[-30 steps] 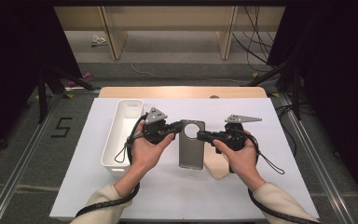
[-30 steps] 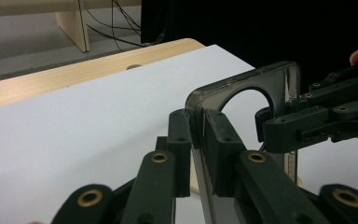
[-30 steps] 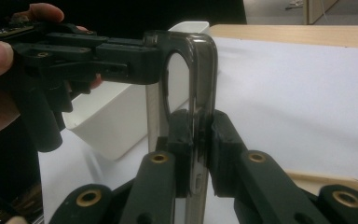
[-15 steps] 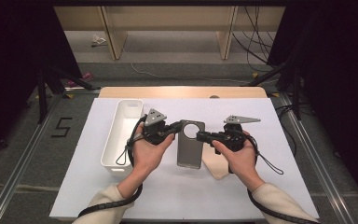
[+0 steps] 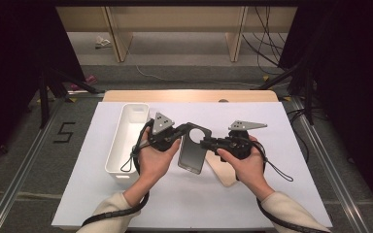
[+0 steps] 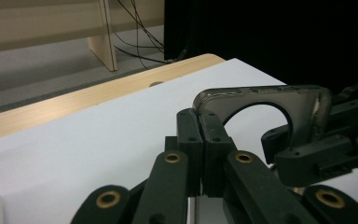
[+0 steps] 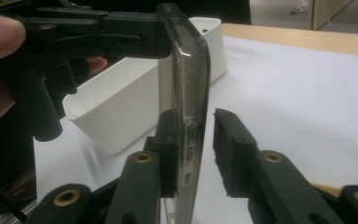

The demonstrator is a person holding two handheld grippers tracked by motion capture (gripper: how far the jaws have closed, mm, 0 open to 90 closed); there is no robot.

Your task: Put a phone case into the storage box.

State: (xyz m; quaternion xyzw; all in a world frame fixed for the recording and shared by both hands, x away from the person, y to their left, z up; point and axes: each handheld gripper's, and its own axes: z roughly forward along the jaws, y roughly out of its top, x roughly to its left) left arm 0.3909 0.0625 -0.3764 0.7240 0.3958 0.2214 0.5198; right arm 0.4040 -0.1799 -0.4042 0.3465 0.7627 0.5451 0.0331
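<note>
- Phone case (image 5: 192, 150), smoky translucent, held off the surface (image 5: 281, 194) between both grippers.
- Left gripper (image 5: 182, 133): jaws clamped on the case's top corner.
- Right gripper (image 5: 205, 143): jaws parted, straddling the case's side edge; one jaw touching.
- White bin (image 5: 126, 143), just left of left gripper; contents not discernible.

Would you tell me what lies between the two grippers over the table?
In the high view, a smoky translucent phone case spans the gap between the left gripper and the right gripper, held above the white sheet.
</note>
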